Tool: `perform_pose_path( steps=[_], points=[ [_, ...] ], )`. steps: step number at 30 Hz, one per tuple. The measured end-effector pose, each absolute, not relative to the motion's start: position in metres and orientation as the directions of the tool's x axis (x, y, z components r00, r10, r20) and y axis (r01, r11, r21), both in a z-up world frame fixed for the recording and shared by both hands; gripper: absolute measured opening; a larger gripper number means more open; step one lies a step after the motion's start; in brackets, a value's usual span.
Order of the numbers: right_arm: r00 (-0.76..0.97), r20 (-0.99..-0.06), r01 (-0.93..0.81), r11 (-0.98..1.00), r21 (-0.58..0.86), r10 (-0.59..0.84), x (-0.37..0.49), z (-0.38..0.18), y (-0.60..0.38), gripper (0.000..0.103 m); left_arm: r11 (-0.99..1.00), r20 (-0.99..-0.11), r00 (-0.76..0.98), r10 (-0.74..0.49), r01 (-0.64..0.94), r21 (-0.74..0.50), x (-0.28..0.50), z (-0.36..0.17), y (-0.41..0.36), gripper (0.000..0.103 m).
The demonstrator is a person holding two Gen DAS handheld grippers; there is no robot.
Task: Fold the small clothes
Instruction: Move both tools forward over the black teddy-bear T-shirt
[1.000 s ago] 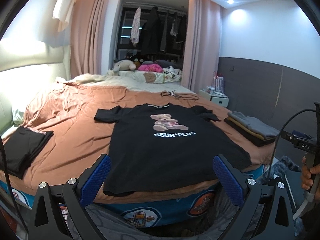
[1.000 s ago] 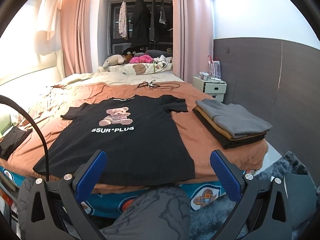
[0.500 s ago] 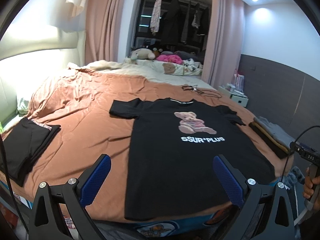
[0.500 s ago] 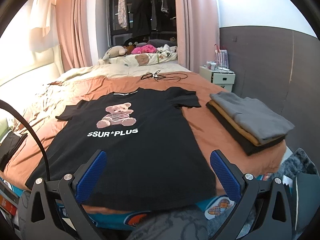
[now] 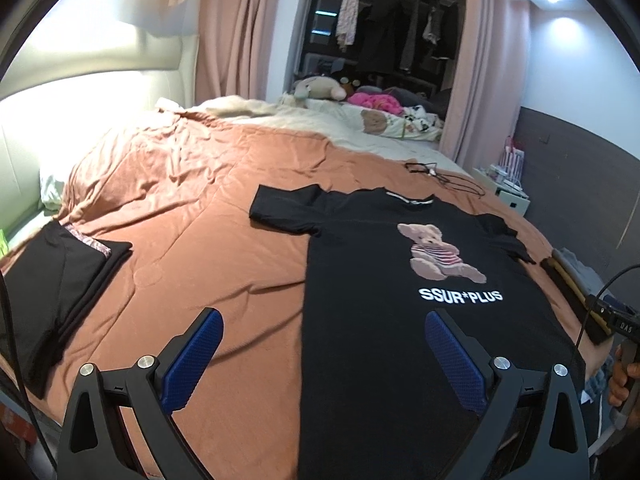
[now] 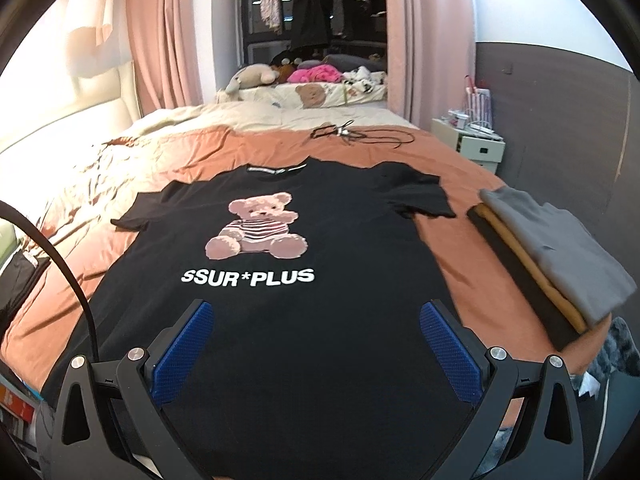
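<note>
A black T-shirt point(image 5: 380, 320) with a teddy bear print and white "SSUR*PLUS" lettering lies flat, front up, on the orange bedspread point(image 5: 192, 240); it also shows in the right wrist view point(image 6: 300, 320). My left gripper point(image 5: 324, 344) is open and empty, above the shirt's left side near the hem. My right gripper point(image 6: 316, 340) is open and empty, above the shirt's lower middle. The hem is hidden below both views.
A folded black garment point(image 5: 52, 284) lies at the bed's left edge. A stack of folded grey, tan and black clothes point(image 6: 552, 264) lies right of the shirt. A black cable point(image 6: 356, 134) lies beyond the collar. A white nightstand point(image 6: 476, 146) stands at the right wall.
Both grippers have moved forward and over the bed; the shirt now looks larger and closer. The left view has swung left. Jaws stayed open.
</note>
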State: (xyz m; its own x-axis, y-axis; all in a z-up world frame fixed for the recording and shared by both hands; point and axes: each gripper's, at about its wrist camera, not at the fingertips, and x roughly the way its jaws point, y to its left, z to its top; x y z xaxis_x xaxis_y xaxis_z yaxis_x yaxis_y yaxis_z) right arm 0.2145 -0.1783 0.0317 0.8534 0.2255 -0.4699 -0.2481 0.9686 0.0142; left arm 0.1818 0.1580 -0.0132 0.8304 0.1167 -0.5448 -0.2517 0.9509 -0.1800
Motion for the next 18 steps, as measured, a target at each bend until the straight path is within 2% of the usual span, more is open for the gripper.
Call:
perform_pose_path(
  steps=[12,18],
  points=[
    [0.786,-0.549,-0.335,0.942,0.009,0.285,0.276,0.051,-0.138,0.103,0.892,-0.590,0.800,0.106,-0.339,-0.299,0.232,-0.019,0.230,0.093],
    [0.762,-0.555,-0.369,0.928,0.051,0.333,0.293,0.057,-0.127,0.103,0.859,-0.622,0.778,0.088,-0.375,-0.347,0.260,-0.021,0.259,0.083]
  ],
)
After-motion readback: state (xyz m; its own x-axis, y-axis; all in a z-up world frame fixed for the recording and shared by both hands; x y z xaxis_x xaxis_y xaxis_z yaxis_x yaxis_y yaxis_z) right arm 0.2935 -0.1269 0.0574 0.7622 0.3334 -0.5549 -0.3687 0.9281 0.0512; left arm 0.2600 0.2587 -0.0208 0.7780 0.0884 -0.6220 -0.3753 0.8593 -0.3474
